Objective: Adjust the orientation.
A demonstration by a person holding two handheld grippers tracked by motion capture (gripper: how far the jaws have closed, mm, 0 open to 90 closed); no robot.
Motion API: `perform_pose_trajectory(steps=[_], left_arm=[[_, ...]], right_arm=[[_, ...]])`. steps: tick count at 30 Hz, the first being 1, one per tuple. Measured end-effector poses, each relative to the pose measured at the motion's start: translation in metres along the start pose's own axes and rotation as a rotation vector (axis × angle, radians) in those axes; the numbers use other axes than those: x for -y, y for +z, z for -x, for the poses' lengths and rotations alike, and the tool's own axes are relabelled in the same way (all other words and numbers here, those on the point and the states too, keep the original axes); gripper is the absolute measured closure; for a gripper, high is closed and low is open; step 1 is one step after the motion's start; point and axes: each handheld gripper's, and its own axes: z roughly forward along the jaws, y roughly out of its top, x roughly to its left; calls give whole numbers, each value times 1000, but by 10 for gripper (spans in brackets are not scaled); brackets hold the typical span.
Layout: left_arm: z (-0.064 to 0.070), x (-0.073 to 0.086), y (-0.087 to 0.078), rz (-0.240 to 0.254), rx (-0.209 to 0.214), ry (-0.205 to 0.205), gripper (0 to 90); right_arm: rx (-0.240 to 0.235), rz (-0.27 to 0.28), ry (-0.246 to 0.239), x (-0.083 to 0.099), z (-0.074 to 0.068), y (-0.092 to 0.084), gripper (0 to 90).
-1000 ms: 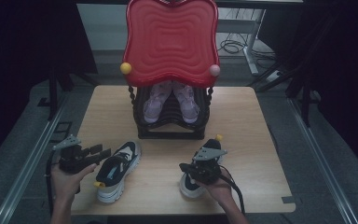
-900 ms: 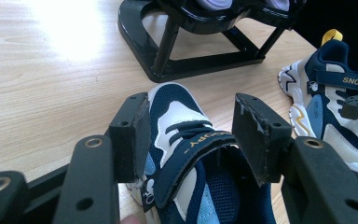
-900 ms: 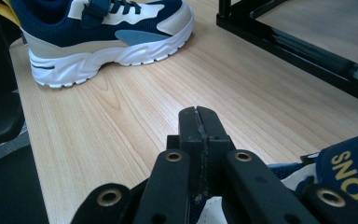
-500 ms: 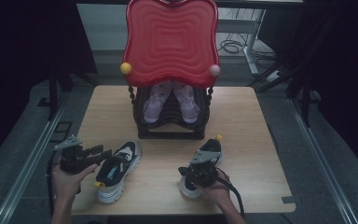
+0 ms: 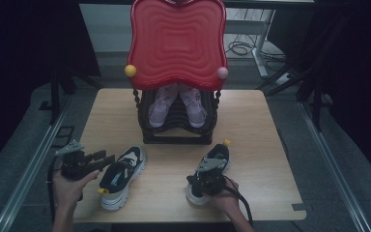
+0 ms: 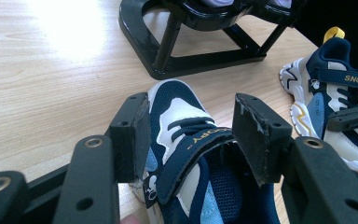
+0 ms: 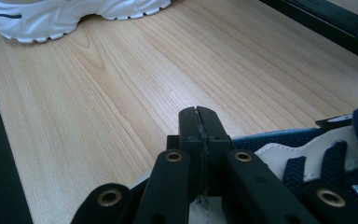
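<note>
Two navy and white children's shoes lie on the wooden table (image 5: 270, 135). In the high view my left gripper (image 5: 107, 158) points at the left shoe (image 5: 121, 176) from its left. In the left gripper view my left gripper (image 6: 191, 126) is open, and the shoe's toe and strap (image 6: 186, 140) lie between its pads (image 6: 137, 135) without touching them. My right gripper (image 5: 195, 180) sits over the near end of the right shoe (image 5: 217, 157). In the right gripper view my right gripper (image 7: 199, 114) is shut, pad against pad, with the shoe's upper (image 7: 317, 158) just beside it.
A black rack (image 5: 176, 130) at the table's middle back holds a pair of purple shoes (image 5: 178, 104). A big red wavy board (image 5: 176, 41) with a yellow knob and a pink knob stands on top of it. Bare wood (image 7: 135, 74) lies between the two shoes.
My right gripper has slid a little toward the near end of the right shoe. The left gripper and both shoes have stayed where they were.
</note>
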Motion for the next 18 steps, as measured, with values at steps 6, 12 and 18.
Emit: perform_pose_trajectory(steps=[6,12,18], left_arm=[[0,0,-1,0,0,2,466],[0,0,0,-3,1,2,466],[0,0,0,-4,0,5,466]], right_arm=[[-1,-2,-1,1,0,0,891],[-18,13,-4,-2,-3,-1,892],[-44,2,-5,-3,-7,1,891]])
